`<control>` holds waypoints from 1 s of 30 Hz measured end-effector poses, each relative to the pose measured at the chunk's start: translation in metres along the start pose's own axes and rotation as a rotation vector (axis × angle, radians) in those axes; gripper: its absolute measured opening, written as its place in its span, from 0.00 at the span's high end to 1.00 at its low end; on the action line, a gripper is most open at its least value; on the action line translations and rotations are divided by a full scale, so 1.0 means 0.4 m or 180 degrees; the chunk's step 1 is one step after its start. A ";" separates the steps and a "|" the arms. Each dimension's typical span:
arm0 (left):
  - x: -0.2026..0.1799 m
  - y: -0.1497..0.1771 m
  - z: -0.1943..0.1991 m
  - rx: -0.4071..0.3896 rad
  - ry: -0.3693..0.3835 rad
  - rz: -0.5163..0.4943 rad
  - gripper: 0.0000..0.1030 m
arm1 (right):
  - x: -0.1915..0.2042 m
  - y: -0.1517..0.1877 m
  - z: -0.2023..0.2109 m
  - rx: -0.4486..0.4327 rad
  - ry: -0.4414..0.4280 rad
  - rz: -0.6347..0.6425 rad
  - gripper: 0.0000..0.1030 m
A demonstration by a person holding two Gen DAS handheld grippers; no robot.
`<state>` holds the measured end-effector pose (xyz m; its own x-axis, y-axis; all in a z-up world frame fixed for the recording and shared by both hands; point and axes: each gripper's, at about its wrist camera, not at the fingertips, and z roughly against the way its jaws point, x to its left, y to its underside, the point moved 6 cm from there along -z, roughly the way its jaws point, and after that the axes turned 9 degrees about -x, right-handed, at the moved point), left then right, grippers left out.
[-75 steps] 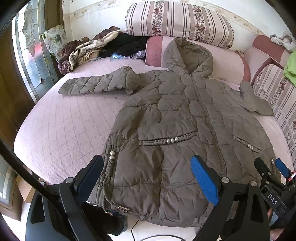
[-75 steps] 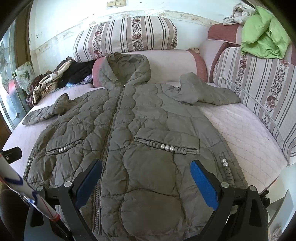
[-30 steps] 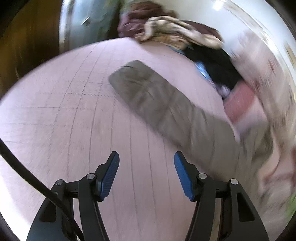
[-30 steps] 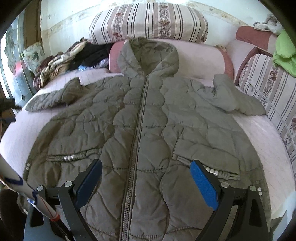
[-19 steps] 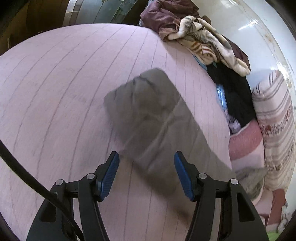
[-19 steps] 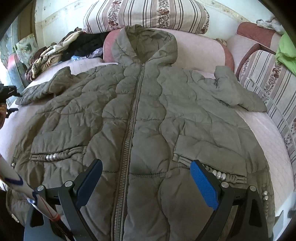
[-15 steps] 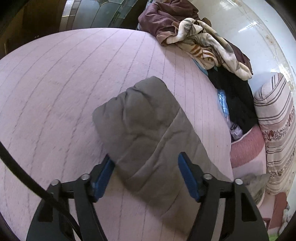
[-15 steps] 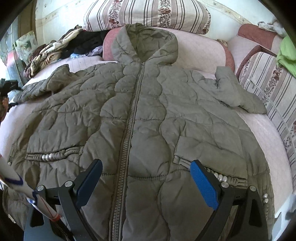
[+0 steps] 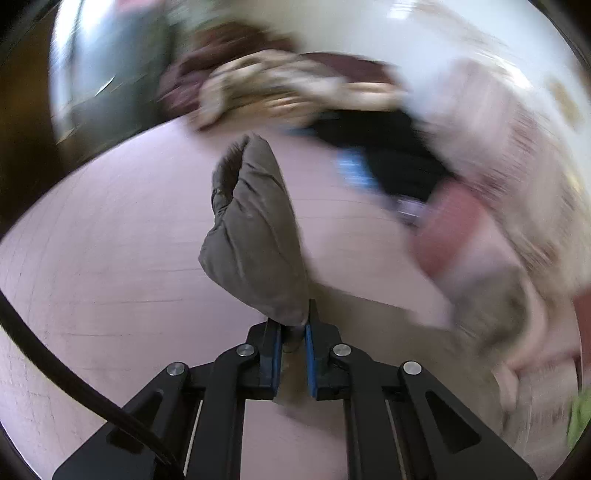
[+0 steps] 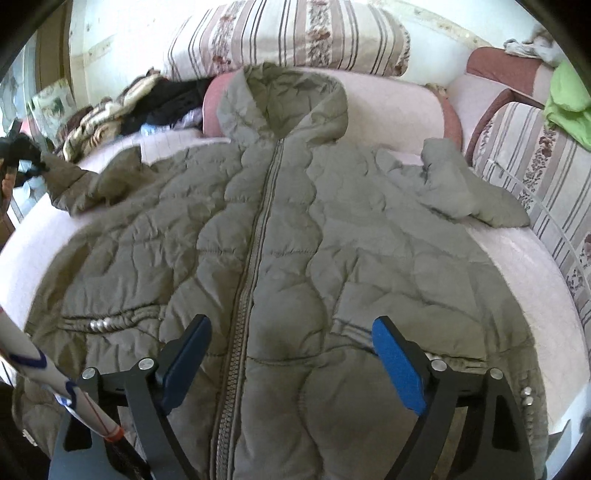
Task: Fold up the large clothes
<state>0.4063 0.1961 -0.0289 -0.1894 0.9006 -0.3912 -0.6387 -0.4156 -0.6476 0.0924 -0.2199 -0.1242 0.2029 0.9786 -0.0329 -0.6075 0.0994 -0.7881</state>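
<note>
An olive quilted hooded jacket [image 10: 280,251] lies front up and zipped on a pink bed [image 10: 524,266], hood toward the pillows. My left gripper [image 9: 292,334] is shut on the cuff end of the jacket's left sleeve [image 9: 255,236] and holds it off the bed. In the right wrist view the left gripper [image 10: 22,155] shows at the far left edge with that sleeve [image 10: 70,184]. My right gripper [image 10: 291,354] is open and empty above the jacket's lower front, straddling the zipper. The jacket's right sleeve [image 10: 465,192] lies flat on the bed.
A pile of other clothes [image 10: 147,99] lies at the bed's far left corner. Striped pillows [image 10: 288,33] and pink bolsters [image 10: 399,107] line the back. A striped cushion [image 10: 535,155] with a green cloth [image 10: 569,99] stands at the right. A white rod [image 10: 44,384] crosses the right wrist view's lower left.
My left gripper has closed on the end of the left sleeve and lifted it off the bed; the view is blurred by motion. My right gripper stays open and has moved slightly forward over the jacket.
</note>
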 end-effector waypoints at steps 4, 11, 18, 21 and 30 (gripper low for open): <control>-0.282 0.096 0.092 0.0051 0.0556 -0.0558 0.90 | -0.034 -0.011 0.041 -0.0098 0.0008 -0.0123 0.11; -0.622 0.386 0.101 0.0469 0.1158 -0.1075 0.90 | -0.134 0.002 0.091 -0.0130 0.0142 -0.0387 0.11; -0.674 0.625 0.078 0.0849 0.0940 -0.1417 0.69 | -0.244 0.006 0.115 -0.0085 0.0267 -0.0625 0.11; -0.617 0.660 0.166 0.0767 0.1042 -0.1392 0.43 | -0.266 -0.012 0.105 -0.0048 0.0230 -0.0693 0.11; -0.366 0.711 0.355 0.0057 0.0302 -0.1622 0.30 | -0.254 -0.122 -0.079 0.0213 -0.0322 -0.1166 0.09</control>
<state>0.1463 -0.0361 -0.0629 0.2170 0.9723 -0.0873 -0.6451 0.0757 -0.7603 0.1259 -0.3299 -0.1018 0.3411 0.8885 0.3069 -0.5583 0.4542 -0.6943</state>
